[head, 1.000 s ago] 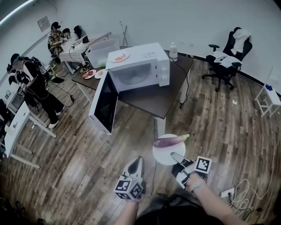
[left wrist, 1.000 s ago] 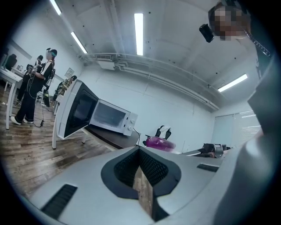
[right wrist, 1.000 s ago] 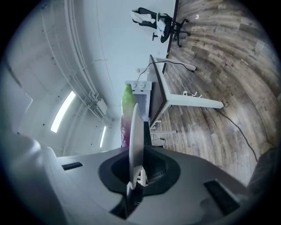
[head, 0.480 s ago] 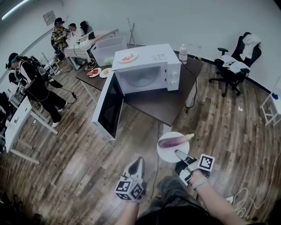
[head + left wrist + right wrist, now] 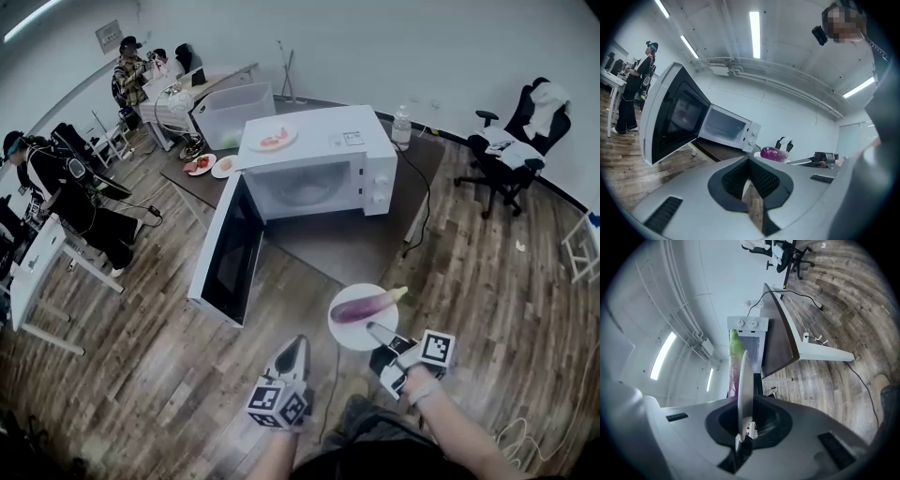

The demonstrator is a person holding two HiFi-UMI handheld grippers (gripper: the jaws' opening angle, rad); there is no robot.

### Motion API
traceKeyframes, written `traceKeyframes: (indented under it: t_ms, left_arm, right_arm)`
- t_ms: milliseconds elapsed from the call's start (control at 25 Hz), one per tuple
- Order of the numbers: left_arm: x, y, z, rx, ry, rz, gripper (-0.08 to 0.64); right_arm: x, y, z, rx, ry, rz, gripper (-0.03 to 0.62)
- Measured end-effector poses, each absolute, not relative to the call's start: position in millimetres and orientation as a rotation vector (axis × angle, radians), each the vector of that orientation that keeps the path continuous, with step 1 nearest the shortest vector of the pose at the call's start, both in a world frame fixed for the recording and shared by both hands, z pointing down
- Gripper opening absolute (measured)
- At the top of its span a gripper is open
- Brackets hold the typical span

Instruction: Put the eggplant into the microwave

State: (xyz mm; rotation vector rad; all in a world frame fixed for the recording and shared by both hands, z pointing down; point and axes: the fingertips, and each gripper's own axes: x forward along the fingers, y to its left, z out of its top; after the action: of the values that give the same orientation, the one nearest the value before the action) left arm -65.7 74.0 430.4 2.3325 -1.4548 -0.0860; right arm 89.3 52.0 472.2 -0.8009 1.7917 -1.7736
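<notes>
Purple eggplant [image 5: 367,305], one, on one plate [image 5: 348,334]

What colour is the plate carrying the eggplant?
White; the plate under the purple eggplant shows best in the head view.

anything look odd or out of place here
Nothing is spilled or broken. Two things stand out: the eggplant lies loose on a white plate that the right hand-held gripper pinches only by its rim, and a plate of food sits on top of the microwave, whose door hangs wide open.
</notes>
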Motion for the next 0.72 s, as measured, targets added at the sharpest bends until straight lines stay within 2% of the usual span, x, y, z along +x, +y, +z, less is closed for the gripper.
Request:
traceKeyframes:
  t_ms: [720]
  left_arm:
    - [-67,-31,434,2.264,-1.574,-0.087,0.0]
  right_arm:
    - [93,-61,481,-0.723,1.886,-1.837,0.012]
